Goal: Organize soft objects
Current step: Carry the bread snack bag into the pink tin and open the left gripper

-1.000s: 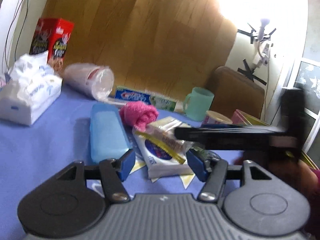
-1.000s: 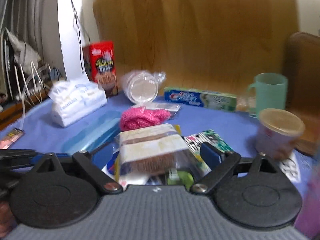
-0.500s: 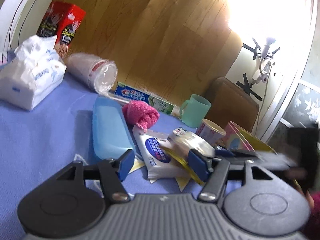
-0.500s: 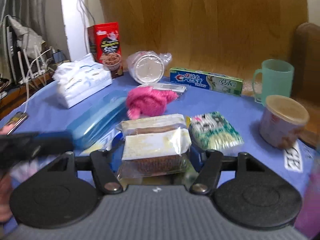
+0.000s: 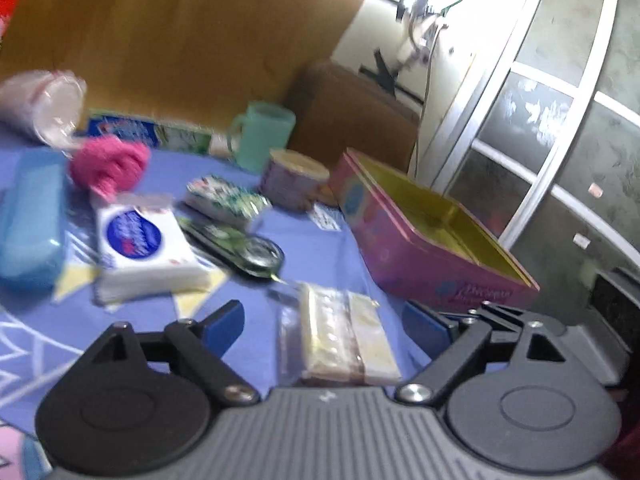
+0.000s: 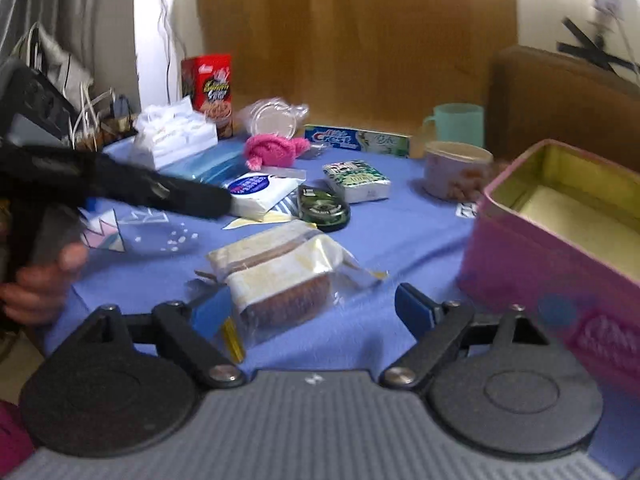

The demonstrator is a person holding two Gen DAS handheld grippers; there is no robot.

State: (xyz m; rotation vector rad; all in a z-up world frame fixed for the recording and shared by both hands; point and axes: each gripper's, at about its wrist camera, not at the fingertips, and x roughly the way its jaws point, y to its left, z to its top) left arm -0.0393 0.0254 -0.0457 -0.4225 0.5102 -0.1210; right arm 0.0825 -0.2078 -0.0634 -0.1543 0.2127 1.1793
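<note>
Meanwhile, both grippers stand with their blue-padded fingers wide apart over a blue tablecloth (image 6: 400, 236) crowded with household goods, and neither pair presses on anything. A clear-wrapped sandwich cake (image 6: 276, 276) lies flat on the cloth between the pads of the right gripper (image 6: 312, 312): the left pad sits just beside the wrapper, the right pad well clear, and the jaws have just been opening again after a brief narrowing. In the left wrist view the same wrapped cake (image 5: 340, 336) lies between the pads of the left gripper (image 5: 324, 324), untouched by either, those jaws too having just been opening. An open pink tin (image 6: 560, 248) with a yellow inside stands just right of the cake, nothing visible in it. Farther back lie a white tissue pack (image 6: 260, 192) with a blue oval label, a green-printed pocket tissue pack (image 6: 356, 180), a dark green flat pouch (image 6: 324, 208), a pink knitted cloth (image 6: 272, 150), a blue plastic case (image 5: 32, 216), a toothpaste box (image 6: 356, 140), a mint green mug (image 6: 456, 124) and a lidded tub (image 6: 452, 172). A person's hand (image 6: 40, 284) grips the handle of the left tool at the left edge of the right wrist view.
</note>
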